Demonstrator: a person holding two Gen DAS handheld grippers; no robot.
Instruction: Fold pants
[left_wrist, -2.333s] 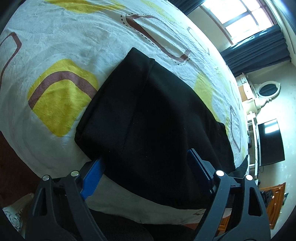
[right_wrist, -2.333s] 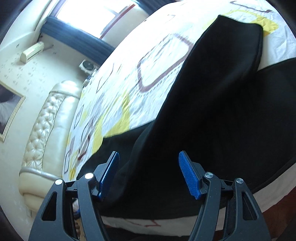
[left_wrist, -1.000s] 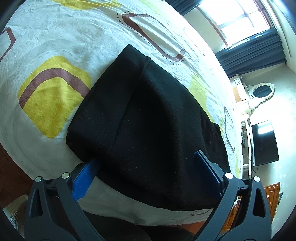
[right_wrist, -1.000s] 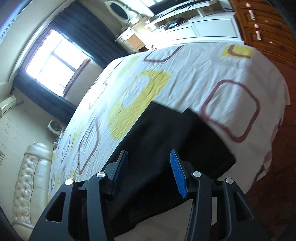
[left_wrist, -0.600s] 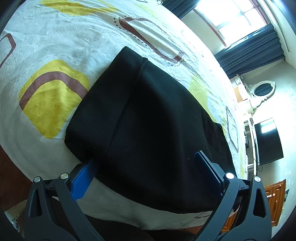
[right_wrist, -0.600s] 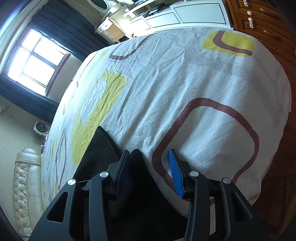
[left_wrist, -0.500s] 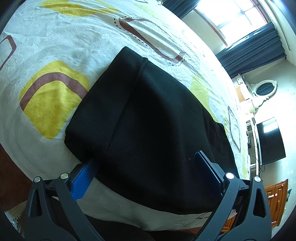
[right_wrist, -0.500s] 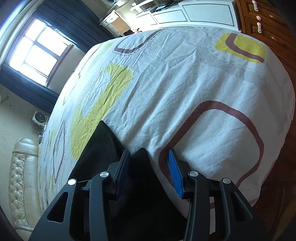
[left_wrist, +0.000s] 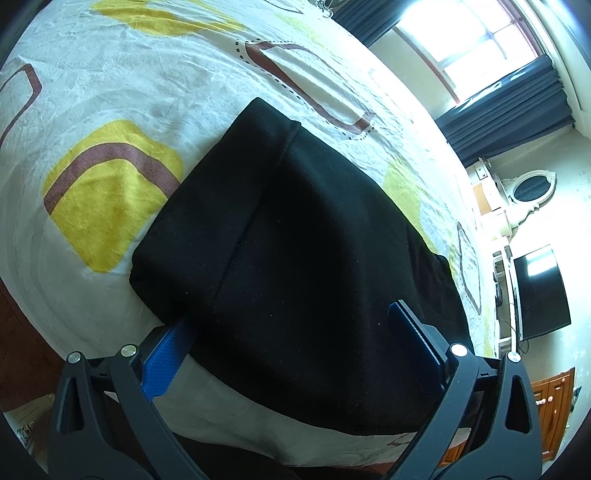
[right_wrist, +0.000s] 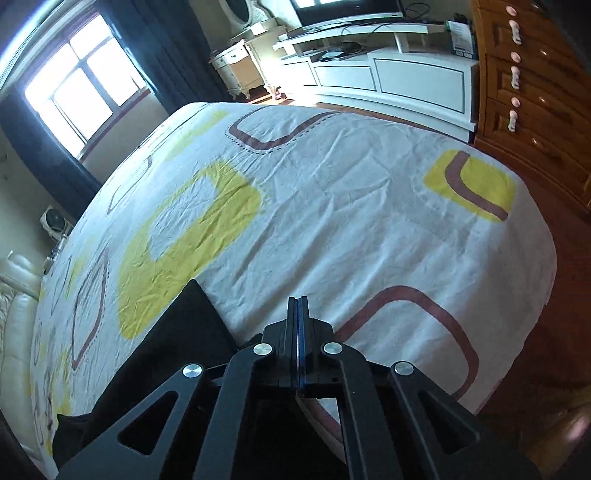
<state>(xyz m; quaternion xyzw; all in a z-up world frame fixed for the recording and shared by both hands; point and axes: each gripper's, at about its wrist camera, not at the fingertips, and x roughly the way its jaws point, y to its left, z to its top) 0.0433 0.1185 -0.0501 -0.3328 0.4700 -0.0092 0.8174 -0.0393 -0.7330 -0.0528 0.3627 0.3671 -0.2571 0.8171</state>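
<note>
Black pants (left_wrist: 295, 240) lie folded on the patterned bedsheet (left_wrist: 110, 92), close to the bed's near edge. My left gripper (left_wrist: 291, 315) is open, its blue pads (left_wrist: 166, 354) standing wide on either side of the pants' near edge without pressing it. In the right wrist view the pants (right_wrist: 177, 350) run off to the lower left over the sheet (right_wrist: 369, 221). My right gripper (right_wrist: 298, 299) is shut at the pants' right-hand corner, and that corner has vanished between the pressed pads. The cloth right at the pads is hidden by the fingers.
A white TV cabinet (right_wrist: 388, 77) and wooden drawers (right_wrist: 535, 92) stand past the bed's foot. Wooden floor (right_wrist: 554, 332) lies to the right of the bed's edge. A padded headboard (right_wrist: 14, 332) is at far left. A dark-curtained window (left_wrist: 498, 66) and a TV (left_wrist: 539, 291) are beyond.
The right gripper swung from over the pants to their corner near the bed's edge, and its jaws closed there. The left gripper stayed open in nearly the same place.
</note>
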